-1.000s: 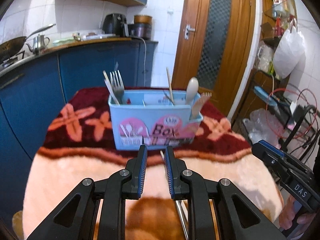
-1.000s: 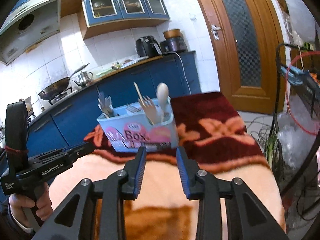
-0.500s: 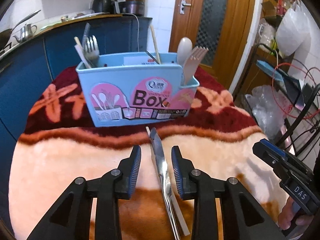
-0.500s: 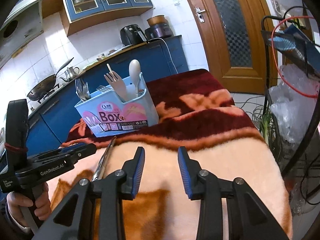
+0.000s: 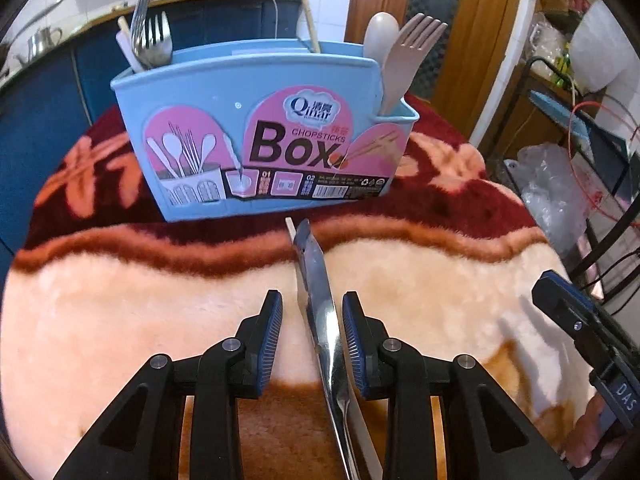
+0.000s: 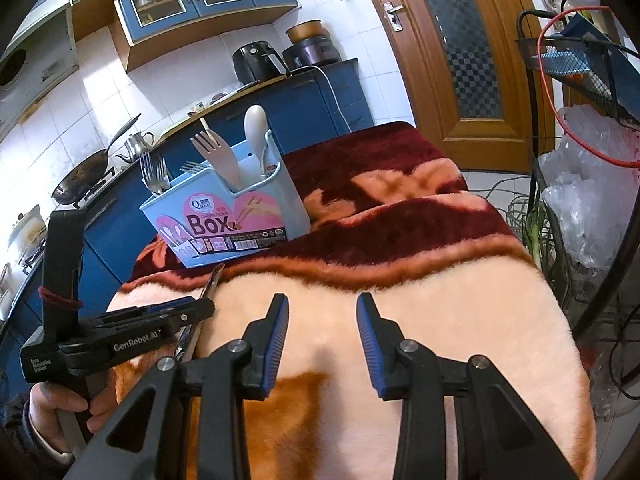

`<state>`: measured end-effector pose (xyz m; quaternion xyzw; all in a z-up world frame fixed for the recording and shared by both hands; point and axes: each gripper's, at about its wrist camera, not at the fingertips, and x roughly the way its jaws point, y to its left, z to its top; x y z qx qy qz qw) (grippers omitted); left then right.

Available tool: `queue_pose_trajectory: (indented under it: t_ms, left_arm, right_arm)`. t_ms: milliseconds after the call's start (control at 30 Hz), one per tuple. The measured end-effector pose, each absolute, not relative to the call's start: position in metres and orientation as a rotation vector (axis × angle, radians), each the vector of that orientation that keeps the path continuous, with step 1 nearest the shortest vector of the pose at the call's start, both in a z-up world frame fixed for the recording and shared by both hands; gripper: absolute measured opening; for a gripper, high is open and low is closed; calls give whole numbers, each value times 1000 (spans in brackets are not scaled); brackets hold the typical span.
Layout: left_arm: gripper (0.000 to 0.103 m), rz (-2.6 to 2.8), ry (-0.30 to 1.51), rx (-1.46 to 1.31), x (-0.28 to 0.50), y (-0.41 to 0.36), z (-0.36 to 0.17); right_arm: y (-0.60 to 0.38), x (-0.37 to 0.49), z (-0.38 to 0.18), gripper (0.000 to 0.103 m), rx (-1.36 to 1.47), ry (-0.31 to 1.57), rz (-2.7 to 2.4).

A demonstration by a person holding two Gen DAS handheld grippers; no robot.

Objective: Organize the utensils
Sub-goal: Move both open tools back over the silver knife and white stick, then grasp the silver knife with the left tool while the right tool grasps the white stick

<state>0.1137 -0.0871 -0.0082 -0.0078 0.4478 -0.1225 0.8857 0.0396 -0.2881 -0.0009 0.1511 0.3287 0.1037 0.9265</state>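
We log the metal knife first: it lies flat on the fluffy blanket, blade tip pointing far toward the blue utensil box, handle running near and under the left gripper. A pale chopstick appears to lie beneath or just beside it; only its far tip and a strip near the handle show, so we cannot say whether the two touch.

Change noted: a second ago the left wrist view held the box at mid-distance, with the knife barely visible between the fingers. Now the box fills the far half of that view and the blade sits squarely between the fingers, nearer the right one. The left jaws have just been closing, after widening briefly, with the knife between them. The pads do not yet press the steel; a gap shows on both sides, wider on the left.

The right gripper hangs over bare blanket to the right, jaws apart, nothing between them. It has dropped lower too, but we judge it idle for this step.

The box stands upright at the far side, already holding metal forks at left and a pale spoon and pale fork at right.

Our reading: the approach is finished and the pinch is in hand. The thin blade on deep pile may slip or tilt as the pads meet it.
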Motion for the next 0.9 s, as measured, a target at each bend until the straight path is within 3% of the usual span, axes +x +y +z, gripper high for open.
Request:
queue_pose_trajectory:
  t_ms: [167, 533, 900]
  left_arm:
    - [4, -282, 905, -102, 110, -71, -2]
    - [4, -210, 882, -156, 103, -25, 3]
    - [4, -130, 859, -211, 95, 18, 0]
  right_arm:
    - [-287, 40, -1, 39, 308, 674, 216]
    - [-260, 42, 7, 39, 258, 701, 262]
    - [-209, 62, 5, 39, 170, 855, 360]
